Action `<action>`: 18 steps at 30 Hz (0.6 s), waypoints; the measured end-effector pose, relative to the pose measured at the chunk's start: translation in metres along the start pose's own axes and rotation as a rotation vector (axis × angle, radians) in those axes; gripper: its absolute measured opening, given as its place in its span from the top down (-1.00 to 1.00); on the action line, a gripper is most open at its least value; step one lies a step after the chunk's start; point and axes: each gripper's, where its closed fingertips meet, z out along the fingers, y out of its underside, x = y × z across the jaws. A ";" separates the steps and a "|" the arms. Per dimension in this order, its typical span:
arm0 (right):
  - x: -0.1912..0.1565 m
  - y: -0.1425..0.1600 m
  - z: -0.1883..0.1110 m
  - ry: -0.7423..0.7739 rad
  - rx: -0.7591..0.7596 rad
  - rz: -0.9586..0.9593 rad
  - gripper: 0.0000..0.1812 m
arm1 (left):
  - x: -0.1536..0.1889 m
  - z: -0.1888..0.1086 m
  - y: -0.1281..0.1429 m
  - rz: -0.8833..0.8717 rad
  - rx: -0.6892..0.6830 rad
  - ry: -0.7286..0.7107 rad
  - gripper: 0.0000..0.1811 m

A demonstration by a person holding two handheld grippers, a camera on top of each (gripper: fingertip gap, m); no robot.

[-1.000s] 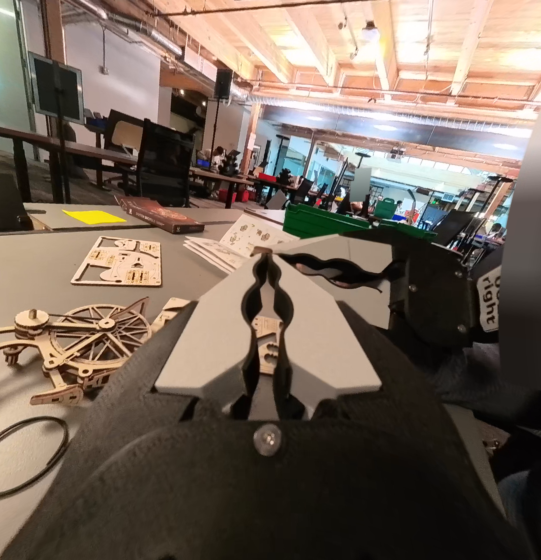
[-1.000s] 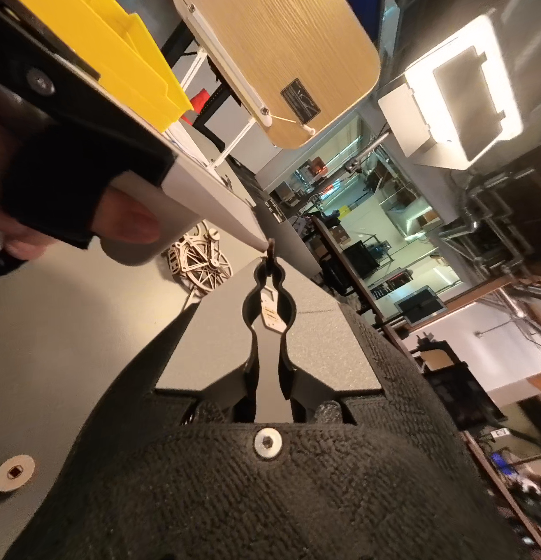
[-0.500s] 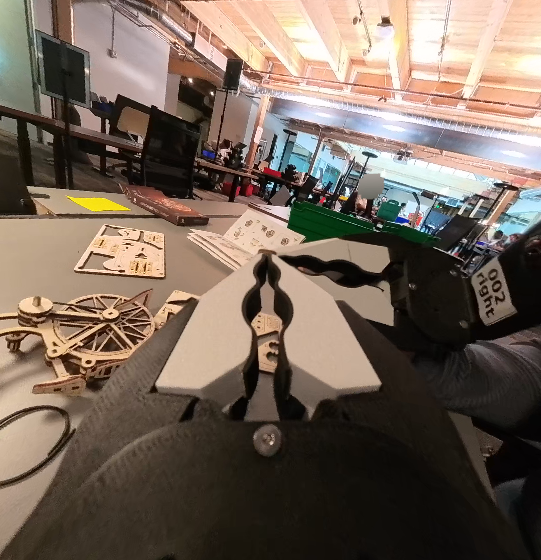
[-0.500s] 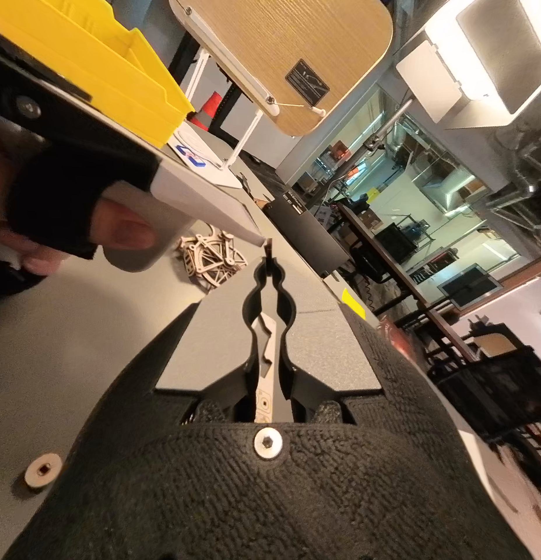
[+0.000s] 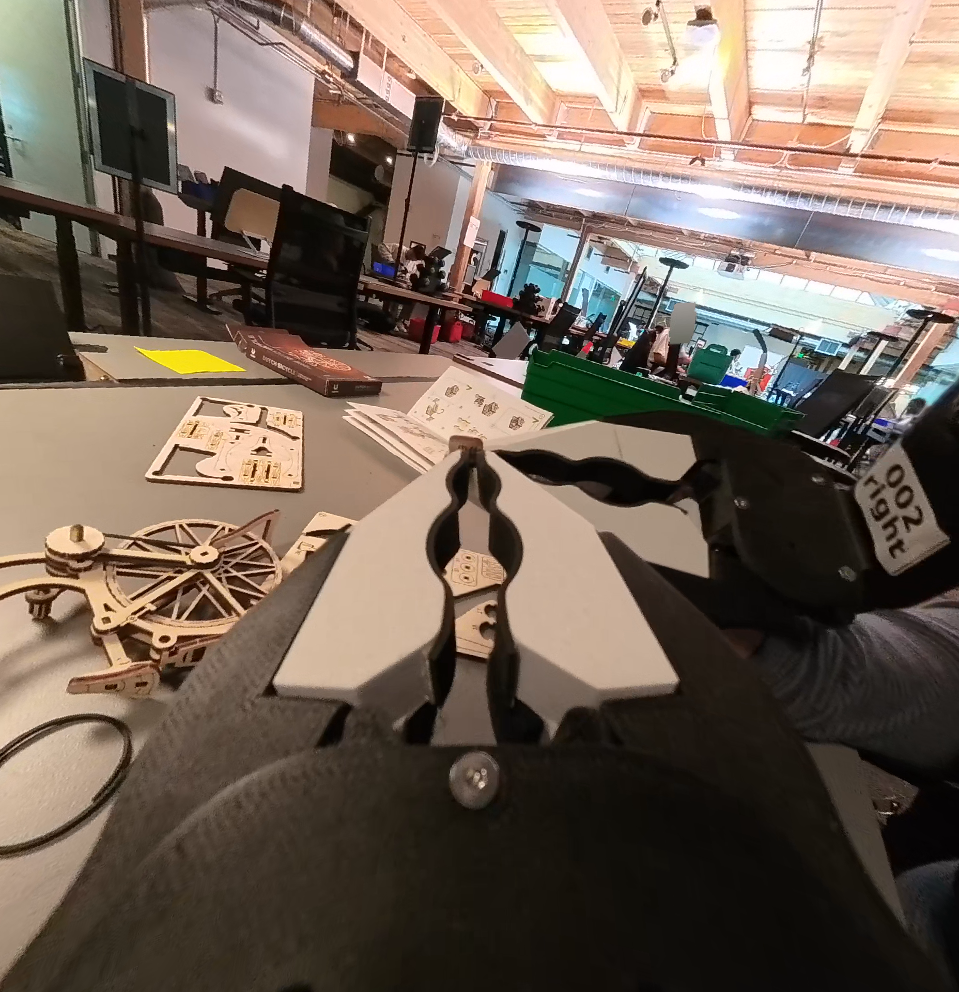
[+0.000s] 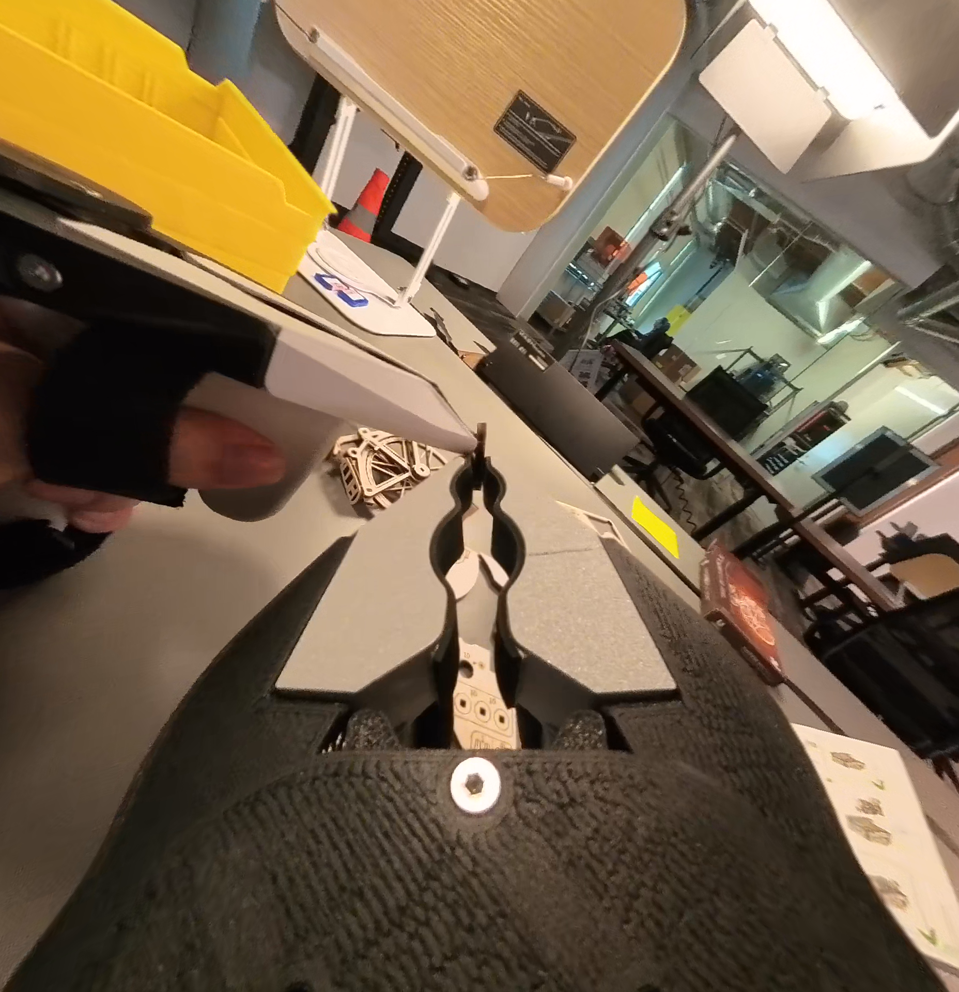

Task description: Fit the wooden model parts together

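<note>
**Two grippers meet tip to tip over a small wooden piece**

In the left wrist view, the left gripper [image 5: 469,456] fills the centre of the frame, its grey fingers closed together at the tips on a small wooden piece [image 5: 465,443] that pokes out just above them. The right gripper [image 5: 493,450] reaches in from the right edge of the frame, lying sideways, and its tips touch the same spot; its jaws are also pressed together at the tip.

In the right wrist view, the right gripper [image 6: 478,475] sits at centre with its fingers pinched on a thin dark edge of the wooden piece [image 6: 480,441], which stands upright above the tips. The left gripper [image 6: 466,440] enters from the left of the frame, its point touching that piece, with a gloved hand [image 6: 107,424] wrapped around its body.

On the grey table [image 5: 64,445], at the left of the left wrist view, lies the partly built wooden bicycle model [image 5: 139,585]. Above it in the frame rests a flat wooden parts sheet [image 5: 230,445], and a black rubber loop [image 5: 53,778] lies at lower left. An instruction booklet [image 5: 456,413] sits just beyond the tips, with a brown box [image 5: 305,367] farther back and green bins [image 5: 627,392] to the right. Yellow bins [image 6: 144,161] fill the upper left of the right wrist view.
</note>
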 end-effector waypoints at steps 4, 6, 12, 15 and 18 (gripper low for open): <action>0.000 -0.005 -0.001 0.043 0.006 -0.095 1.00 | 0.003 -0.002 -0.004 0.020 0.030 0.008 0.99; 0.001 -0.005 -0.002 0.052 0.006 -0.133 1.00 | 0.003 -0.002 -0.004 0.013 0.029 0.015 1.00; 0.001 0.001 -0.001 0.024 -0.008 -0.114 1.00 | 0.001 -0.001 0.003 -0.033 -0.025 0.032 1.00; 0.001 0.001 -0.002 0.021 -0.008 -0.107 1.00 | 0.001 0.000 0.003 -0.038 -0.028 0.035 1.00; 0.001 0.002 -0.001 0.014 -0.011 -0.091 1.00 | 0.001 0.000 0.004 -0.044 -0.034 0.036 1.00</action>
